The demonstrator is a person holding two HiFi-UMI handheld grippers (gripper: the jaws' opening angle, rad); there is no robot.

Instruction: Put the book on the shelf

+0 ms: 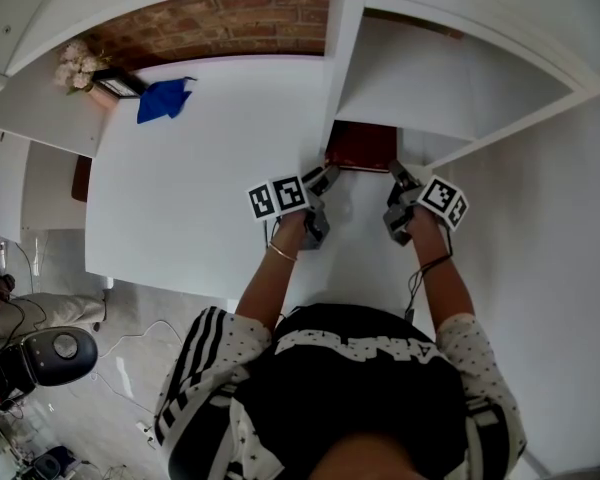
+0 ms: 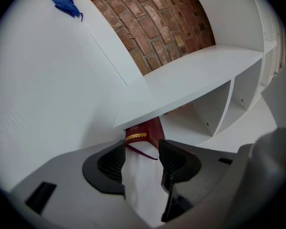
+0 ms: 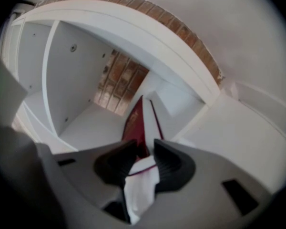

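Note:
A dark red book with gold trim sticks partway into the low compartment of the white shelf, its near end still on the white tabletop. My right gripper holds the book's near right corner; in the right gripper view the pads press on the book and its white pages. My left gripper is at the near left corner. In the left gripper view its gripper stands open, with the book and its thin ribbon just beyond the fingertips, not between them.
A blue cloth and a bunch of pale flowers lie at the table's far left, against a brick wall. The shelf board hangs just over the book. A black device and cables are on the floor.

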